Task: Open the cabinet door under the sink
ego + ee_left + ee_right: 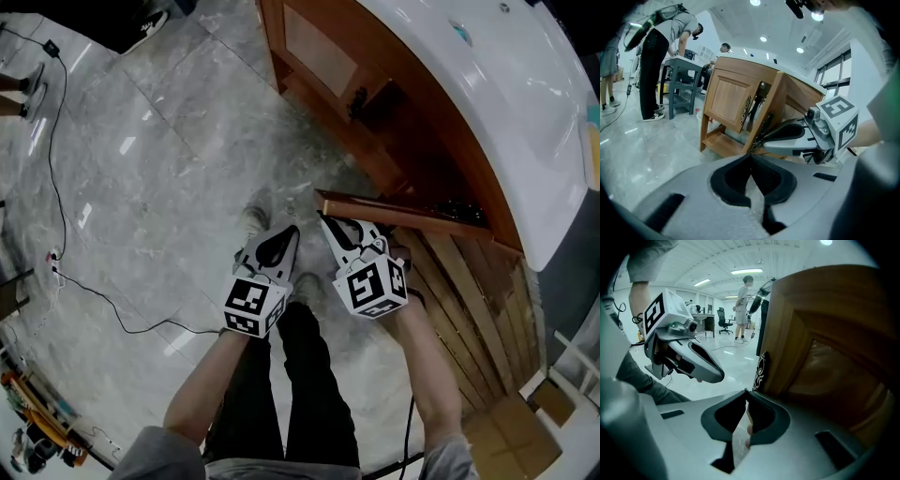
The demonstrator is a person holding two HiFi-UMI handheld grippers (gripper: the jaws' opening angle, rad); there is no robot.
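Observation:
The wooden cabinet (pixel 375 141) stands under the white sink counter (pixel 487 103). One door (pixel 403 214) is swung out and shows edge-on from above; its inner face (pixel 825 357) fills the right gripper view. A black ornate handle (pixel 760 371) sits on that door's edge. My right gripper (pixel 325 220) is shut, its tips (pixel 745 391) just below and beside the handle, with nothing visibly between them. My left gripper (pixel 292 230) is shut too and hangs free to the left of the door. The other door (pixel 729 96), with its own handle (pixel 746 110), is closed.
A black cable (pixel 56 187) trails over the marble floor at left. The person's legs and shoes (pixel 253 220) are under the grippers. Other people (pixel 656 61) and a grey table (pixel 684 70) stand further off. Wooden slats (pixel 478 309) lie at right.

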